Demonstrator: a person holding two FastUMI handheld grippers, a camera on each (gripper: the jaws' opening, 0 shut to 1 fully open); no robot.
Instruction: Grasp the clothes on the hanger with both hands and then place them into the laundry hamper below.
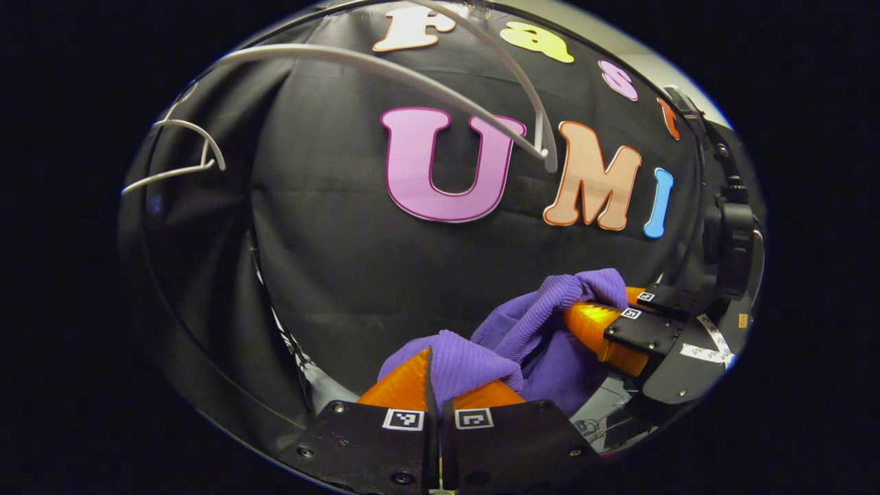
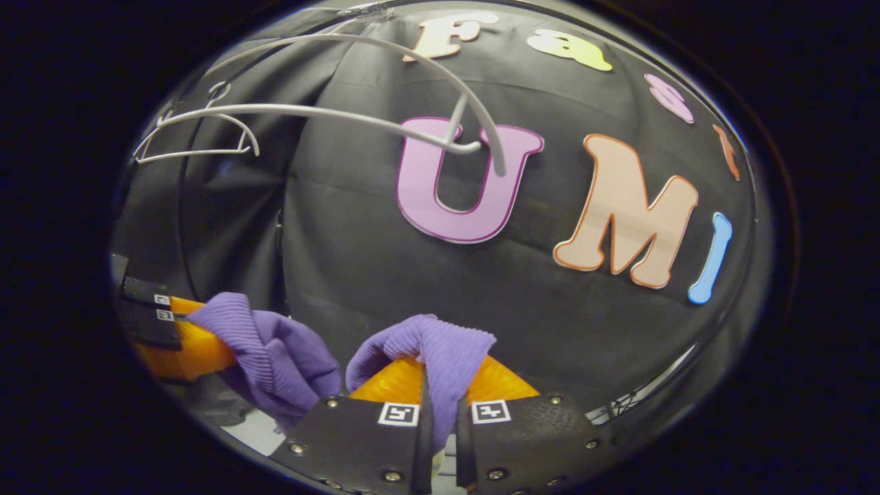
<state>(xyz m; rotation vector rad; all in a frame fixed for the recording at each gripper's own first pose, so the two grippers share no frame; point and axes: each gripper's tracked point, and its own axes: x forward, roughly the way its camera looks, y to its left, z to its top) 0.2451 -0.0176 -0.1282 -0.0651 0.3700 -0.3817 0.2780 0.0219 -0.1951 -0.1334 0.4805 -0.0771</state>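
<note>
The booth's black cloth wall [image 1: 330,261] takes up most of what I see from both grippers. Against it hang pale hangers: one near hanger [image 1: 412,75] sweeps across the top of the left gripper view as a thin curved bar, and a second hanger [image 1: 182,155] sits farther off at the upper left. I find the same pair in the right gripper view, the near hanger [image 2: 357,117] arching over the middle and the far one [image 2: 199,137] at upper left. Both look bare from here.

The purple garment [image 1: 509,344] is below the hangers, stretched between my two tools. It is a ribbed knit, soft and bunched, sagging in a loose fold between the two grip points. In the right gripper view the garment [image 2: 275,350] shows as two humps with a dip between them.

My left gripper [image 1: 440,375] has its fingers drawn narrow, pinching a fold of the knit that bulges up over the fingertips. My right gripper [image 2: 440,378] is likewise closed down on a fold that drapes over and between its fingers. From the left gripper view I see the right gripper [image 1: 605,323] off to the right, cloth wrapped round its tips; from the right gripper view the left gripper [image 2: 185,337] sits low at the left, also buried in cloth.
</note>
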